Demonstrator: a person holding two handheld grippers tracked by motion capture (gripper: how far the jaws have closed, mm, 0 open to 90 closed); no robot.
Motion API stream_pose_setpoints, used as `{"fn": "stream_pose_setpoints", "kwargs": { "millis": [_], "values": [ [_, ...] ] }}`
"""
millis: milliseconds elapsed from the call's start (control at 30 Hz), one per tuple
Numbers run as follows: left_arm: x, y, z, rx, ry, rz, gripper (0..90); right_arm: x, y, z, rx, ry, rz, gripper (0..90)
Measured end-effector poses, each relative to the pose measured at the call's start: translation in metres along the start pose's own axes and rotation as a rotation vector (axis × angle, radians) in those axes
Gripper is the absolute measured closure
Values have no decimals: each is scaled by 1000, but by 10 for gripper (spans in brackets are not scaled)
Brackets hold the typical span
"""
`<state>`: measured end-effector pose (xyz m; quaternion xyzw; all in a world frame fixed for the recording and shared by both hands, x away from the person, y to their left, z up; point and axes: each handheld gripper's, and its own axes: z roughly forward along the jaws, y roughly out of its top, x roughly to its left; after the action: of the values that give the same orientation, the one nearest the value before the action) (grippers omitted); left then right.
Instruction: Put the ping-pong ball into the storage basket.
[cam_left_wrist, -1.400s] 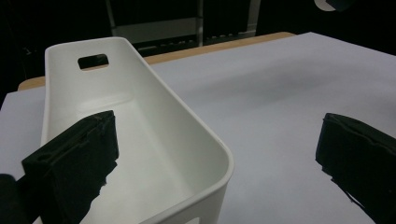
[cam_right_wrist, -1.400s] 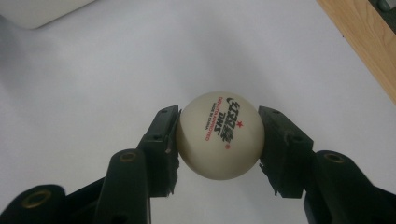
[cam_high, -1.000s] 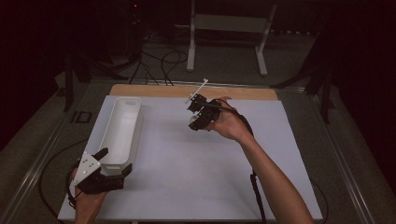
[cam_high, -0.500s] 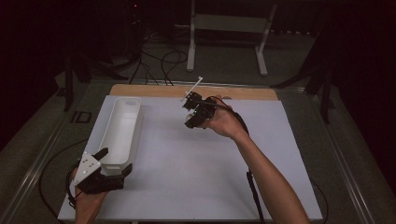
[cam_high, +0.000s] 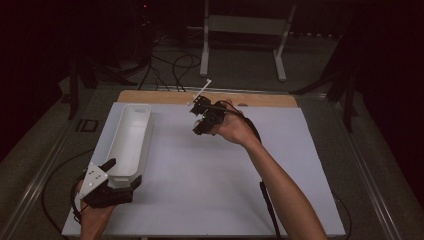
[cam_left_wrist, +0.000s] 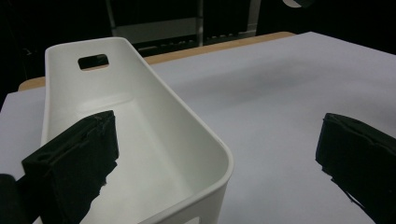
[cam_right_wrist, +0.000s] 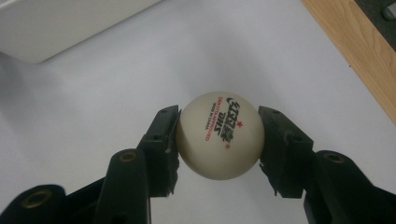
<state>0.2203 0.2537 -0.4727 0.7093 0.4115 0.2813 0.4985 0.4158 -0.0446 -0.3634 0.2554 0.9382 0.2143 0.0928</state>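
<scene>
In the right gripper view the jaws are covering both flanks of the ball (cam_right_wrist: 219, 135), and the bottom edge is cutting off the gripper body; the top edge is cropping the bin (cam_right_wrist: 60, 23) to one corner. In the left gripper view the bottom edge is cutting the bin's near wall and both jaws, and the left jaw is hiding part of the bin floor. In the high view the ball is sitting too small to make out within the right gripper (cam_high: 200, 120), the left gripper (cam_high: 112, 177) is masking the bin's near end, and the bottom edge is cropping both forearms.
</scene>
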Motion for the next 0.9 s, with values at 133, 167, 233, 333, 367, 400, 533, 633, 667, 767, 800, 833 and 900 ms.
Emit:
{"fn": "stream_pose_setpoints", "kwargs": {
  "millis": [133,167,233,333,367,400,533,633,667,767,800,833,900],
  "values": [
    [0,0,0,0,-1,1,0,2,4,2,-2,2,1,505],
    [0,0,0,1,-2,1,0,2,5,3,0,3,2,506],
    [0,0,0,1,-2,1,0,2,6,4,0,3,-1,506],
    [0,0,0,1,-3,1,0,3,8,5,-1,6,4,506],
    [0,0,0,2,-2,1,0,2,8,6,1,6,1,506],
    [0,0,0,2,-3,1,0,2,9,6,1,7,1,506],
    [0,0,0,1,-2,2,0,4,12,7,-3,8,6,506],
    [-1,0,0,2,-3,1,0,6,15,8,-3,10,1,506],
    [-1,0,0,1,-3,1,0,7,16,8,-7,11,-2,506],
    [-1,0,0,0,-3,0,0,9,19,8,-7,12,0,505],
    [-1,0,0,0,-3,0,0,8,20,8,-7,10,-7,506],
    [0,0,0,0,-3,0,0,9,21,7,-5,10,-3,506],
    [0,0,0,1,-3,1,0,10,23,7,-10,12,-3,506]
  ]
}}
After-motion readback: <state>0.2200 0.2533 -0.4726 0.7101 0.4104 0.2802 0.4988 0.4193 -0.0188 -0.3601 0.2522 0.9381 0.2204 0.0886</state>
